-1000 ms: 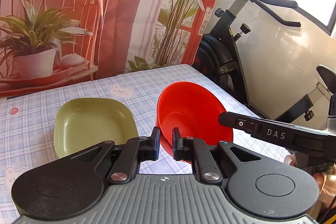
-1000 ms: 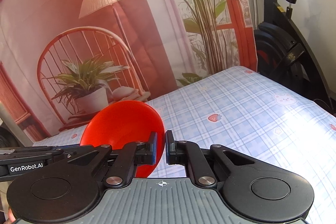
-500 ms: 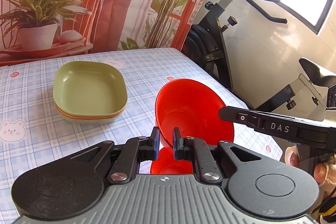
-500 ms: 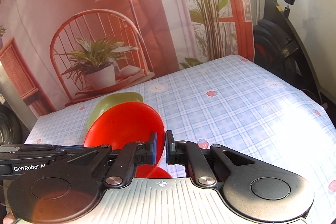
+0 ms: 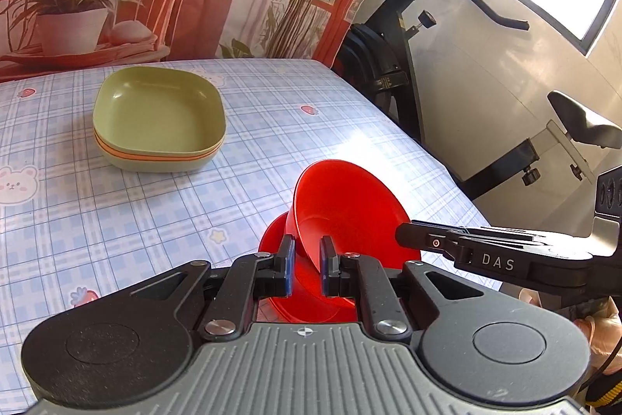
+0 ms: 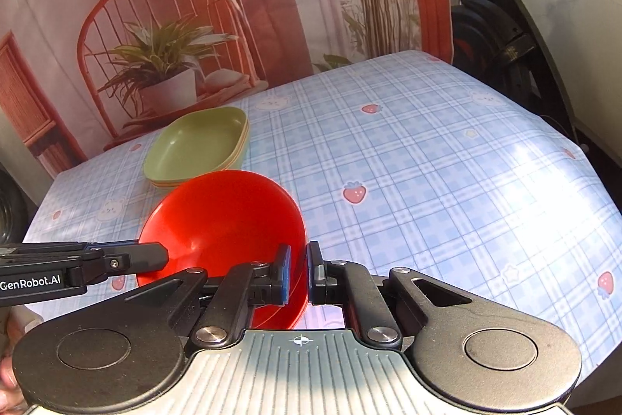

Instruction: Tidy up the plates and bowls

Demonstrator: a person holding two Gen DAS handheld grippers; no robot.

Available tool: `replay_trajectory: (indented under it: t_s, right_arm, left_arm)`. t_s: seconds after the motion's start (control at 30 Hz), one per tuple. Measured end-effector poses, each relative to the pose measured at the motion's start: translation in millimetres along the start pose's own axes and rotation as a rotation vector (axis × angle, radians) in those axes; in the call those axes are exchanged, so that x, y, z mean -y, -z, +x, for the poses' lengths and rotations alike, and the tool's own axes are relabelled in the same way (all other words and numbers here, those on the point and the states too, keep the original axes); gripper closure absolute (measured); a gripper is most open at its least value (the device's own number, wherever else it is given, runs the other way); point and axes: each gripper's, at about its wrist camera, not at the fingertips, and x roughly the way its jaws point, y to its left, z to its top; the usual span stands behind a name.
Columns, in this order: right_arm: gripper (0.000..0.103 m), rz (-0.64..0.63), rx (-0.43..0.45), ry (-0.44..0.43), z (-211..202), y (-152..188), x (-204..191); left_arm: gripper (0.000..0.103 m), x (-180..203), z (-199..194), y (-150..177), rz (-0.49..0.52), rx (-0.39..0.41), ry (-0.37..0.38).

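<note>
In the left wrist view, the left gripper [image 5: 305, 265] is seen with its two fingers [image 5: 287, 265] clamped on the rim of a red bowl [image 5: 342, 209], which is held tilted with its opening turned toward the camera. A second red bowl [image 5: 311, 302] is seen directly beneath it, standing on the bench [image 5: 155, 220]; the held bowl appears to be lowered partly into it, though whether the two touch cannot be told. The right gripper [image 5: 404, 240] reaches in from the right, its tip at the far rim of the same held bowl. Farther back and to the left, well apart from the red bowls, a stack of square plates [image 5: 159, 119] is seen, the top one green; three or four layers can be counted at the edge, the exact number being unclear. An exercise bike [image 5: 408, 45] stands beside the bench.

In the right wrist view, the right gripper [image 6: 297, 273] is shown with its fingers [image 6: 317, 271] closed on the rim of the tilted red bowl [image 6: 225, 216], the rim being pinched between them. The left gripper [image 6: 155, 253] enters from the left and meets the opposite rim. The stack of plates [image 6: 198, 146] lies just behind the bowl on the checked bench [image 6: 427, 181]. Two red bowls and one plate stack are counted in all.
</note>
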Motion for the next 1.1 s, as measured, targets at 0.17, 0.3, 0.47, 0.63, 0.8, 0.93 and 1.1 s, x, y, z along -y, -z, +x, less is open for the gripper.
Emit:
replay_trajectory:
  t_s: [0.17,0.3,0.47,0.63,0.8,0.93,1.1]
  right_arm:
    - [0.095,0.0,-0.021,0.002,4,4,-1]
    - [0.095,-0.011,-0.032,0.008,6,6,-2]
    - [0.095,-0.016,-0.038,0.009,7,6,-3]
    - [0.095,-0.018,-0.05,0.006,10,7,-3]
    - [0.094,-0.031,-0.055,0.013,13,7,-6]
    - [0.093,-0.043,-0.053,0.014,13,7,-7]
    - [0.092,-0.048,-0.053,0.015,14,7,-7]
  left_arm:
    - [0.09,-2,3,6,-0.002,-0.015,-0.012]
    - [0.09,-4,5,8,-0.015,-0.027,-0.014]
    - [0.09,-6,7,9,-0.017,-0.034,-0.02]
    - [0.09,-4,10,11,-0.027,-0.045,-0.031]
    - [0.09,-4,11,12,-0.025,-0.054,-0.039]
    - [0.09,-3,12,12,-0.021,-0.056,-0.046]
    - [0.09,-3,11,12,-0.029,-0.056,-0.05]
